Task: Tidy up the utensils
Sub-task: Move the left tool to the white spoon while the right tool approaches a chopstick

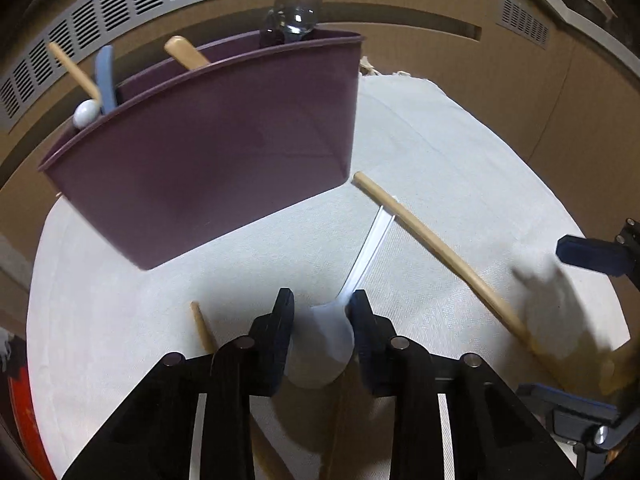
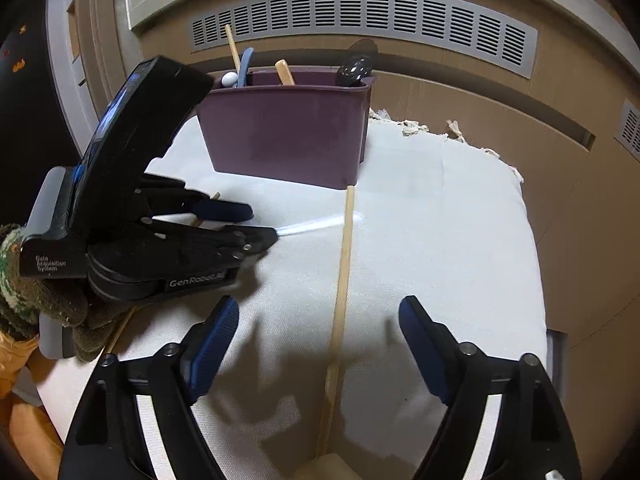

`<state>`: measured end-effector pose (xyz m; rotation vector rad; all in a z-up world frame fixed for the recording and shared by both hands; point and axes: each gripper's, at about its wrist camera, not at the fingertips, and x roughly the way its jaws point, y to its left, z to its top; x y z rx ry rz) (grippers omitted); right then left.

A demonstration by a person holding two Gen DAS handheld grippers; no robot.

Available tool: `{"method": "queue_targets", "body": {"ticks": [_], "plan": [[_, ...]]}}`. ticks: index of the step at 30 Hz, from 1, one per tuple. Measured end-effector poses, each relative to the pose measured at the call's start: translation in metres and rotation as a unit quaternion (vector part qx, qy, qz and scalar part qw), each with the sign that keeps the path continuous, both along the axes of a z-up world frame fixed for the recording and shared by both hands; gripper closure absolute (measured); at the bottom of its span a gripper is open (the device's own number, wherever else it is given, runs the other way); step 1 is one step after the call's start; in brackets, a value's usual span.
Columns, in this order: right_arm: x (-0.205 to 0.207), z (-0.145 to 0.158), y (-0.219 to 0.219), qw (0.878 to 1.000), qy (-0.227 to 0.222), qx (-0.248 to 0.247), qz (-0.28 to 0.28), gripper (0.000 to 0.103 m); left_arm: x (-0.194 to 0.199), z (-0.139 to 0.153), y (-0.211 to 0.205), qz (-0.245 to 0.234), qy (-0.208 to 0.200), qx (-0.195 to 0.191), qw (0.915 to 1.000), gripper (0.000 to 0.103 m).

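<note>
A purple utensil caddy stands on a white cloth and holds several utensils: wooden handles, a blue one, a white ball end and a clear ladle. It also shows in the right wrist view. My left gripper is shut on the bowl of a white plastic spoon, whose handle points forward. A long wooden utensil lies across the spoon handle; it runs between the open fingers of my right gripper, which hovers over its shaft.
A second wooden handle lies left of my left gripper. The cloth covers a raised surface with frayed edges at the back. Brown cardboard walls and a grey vent grille stand behind the caddy.
</note>
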<state>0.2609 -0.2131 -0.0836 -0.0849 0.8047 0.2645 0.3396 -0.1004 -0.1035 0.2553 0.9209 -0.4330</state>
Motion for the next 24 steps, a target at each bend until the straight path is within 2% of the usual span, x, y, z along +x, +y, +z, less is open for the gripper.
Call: {"method": "queue_targets", "body": {"ticks": [1,3,10,15,20,24], "plan": [[0.000,0.000,-0.001,1.000,-0.001,0.000,-0.002,0.017,-0.004,0.002,0.004,0.000,-0.003,-0.003,1.0000,0.075],[-0.001,0.001,-0.002,1.000,-0.004,0.001,-0.006,0.016,-0.014,0.007,0.016,0.003,-0.012,-0.006,0.9999,0.088],[0.006,-0.008,-0.003,1.000,0.015,0.013,-0.013,0.014,-0.050,0.020,0.073,0.045,-0.018,-0.033,0.9983,0.088],[0.012,-0.013,-0.002,0.999,0.029,0.022,-0.018,0.014,-0.070,0.015,0.104,0.079,-0.019,-0.019,0.9966,0.088],[0.014,-0.019,-0.001,0.999,0.041,0.019,-0.018,0.014,-0.079,0.008,0.118,0.101,-0.012,-0.020,0.9946,0.088],[0.014,-0.022,0.000,0.999,0.047,0.012,-0.015,0.014,-0.085,0.014,0.125,0.110,-0.020,-0.031,0.9932,0.088]]}}
